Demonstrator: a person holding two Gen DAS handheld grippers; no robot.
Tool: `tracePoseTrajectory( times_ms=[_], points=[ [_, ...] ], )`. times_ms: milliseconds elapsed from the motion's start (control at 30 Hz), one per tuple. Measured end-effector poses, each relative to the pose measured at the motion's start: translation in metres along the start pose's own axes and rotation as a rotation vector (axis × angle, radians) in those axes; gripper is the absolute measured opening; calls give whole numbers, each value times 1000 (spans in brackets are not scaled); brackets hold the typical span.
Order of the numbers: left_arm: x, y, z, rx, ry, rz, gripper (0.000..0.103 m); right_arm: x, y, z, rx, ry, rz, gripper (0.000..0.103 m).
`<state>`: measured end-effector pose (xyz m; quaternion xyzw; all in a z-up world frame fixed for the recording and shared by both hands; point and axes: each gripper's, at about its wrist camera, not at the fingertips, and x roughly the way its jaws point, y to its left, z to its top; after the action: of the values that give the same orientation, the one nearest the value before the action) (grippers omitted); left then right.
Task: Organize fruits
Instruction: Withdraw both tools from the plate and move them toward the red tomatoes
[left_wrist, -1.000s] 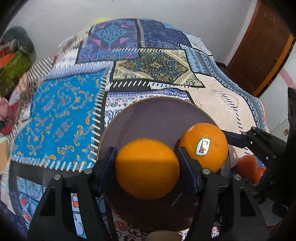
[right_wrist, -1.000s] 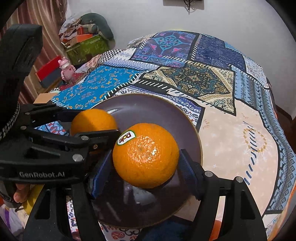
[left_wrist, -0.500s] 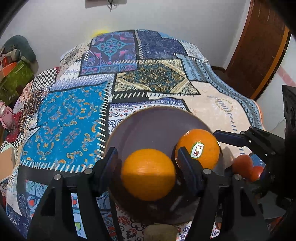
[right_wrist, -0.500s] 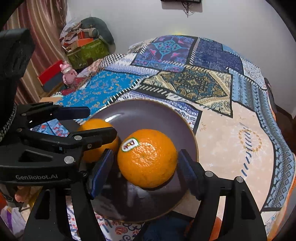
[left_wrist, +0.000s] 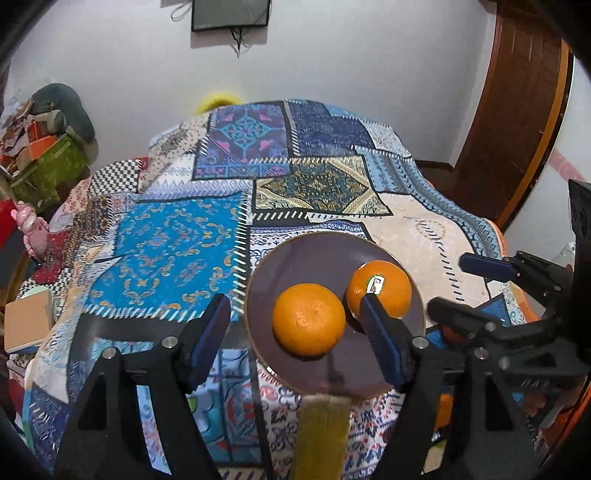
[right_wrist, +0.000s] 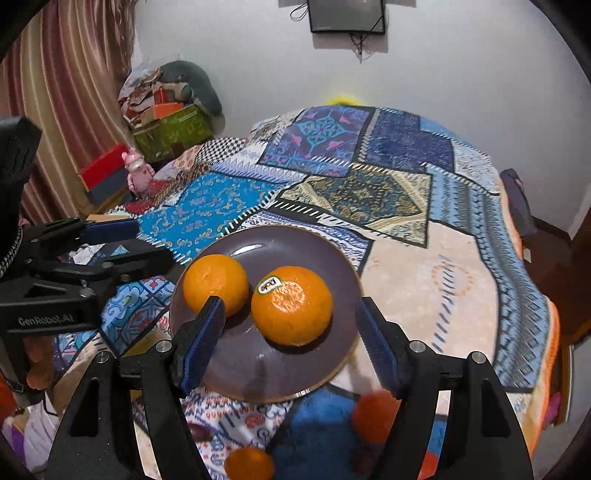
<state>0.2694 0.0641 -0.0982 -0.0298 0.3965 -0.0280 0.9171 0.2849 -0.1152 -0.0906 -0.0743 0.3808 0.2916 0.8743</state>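
Observation:
Two oranges lie on a dark purple plate (left_wrist: 314, 254) (right_wrist: 295, 240) on the patchwork bedspread. The plain orange (left_wrist: 308, 319) (right_wrist: 216, 284) is on the left. The orange with a sticker (left_wrist: 380, 291) (right_wrist: 291, 304) is on the right. My left gripper (left_wrist: 299, 343) is open and empty, raised above the plain orange. My right gripper (right_wrist: 290, 347) is open and empty, raised above the stickered orange. Each gripper also shows at the edge of the other's view.
More orange fruits (right_wrist: 249, 463) (right_wrist: 373, 413) lie on the bedspread near the front edge, below the plate. A pink toy (right_wrist: 138, 171) and boxes (right_wrist: 170, 133) stand at the far left. A wooden door (left_wrist: 517, 110) is at the right.
Both grippers opened, released their oranges onto the plate and pulled back and up. The oranges now rest on the plate.

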Motion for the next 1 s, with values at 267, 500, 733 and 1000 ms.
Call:
tracePoseTrajectory(
  times_ms=[267, 500, 733, 1000],
  points=[
    [-28, -5, -26, 0, -12, -3, 77, -34, -7, -27, 40, -17, -25, 70],
    [-35, -21, -52, 4, 8, -29, 77, -58, -21, -52, 81, -26, -78, 70],
    [-35, -56, -50, 45, 9, -70, 77, -69, -47, -74, 115, -7, -144, 70],
    [-11, -93, -41, 65, 33, -124, 80, -65, -72, -96, 153, 20, -174, 70]
  ],
)
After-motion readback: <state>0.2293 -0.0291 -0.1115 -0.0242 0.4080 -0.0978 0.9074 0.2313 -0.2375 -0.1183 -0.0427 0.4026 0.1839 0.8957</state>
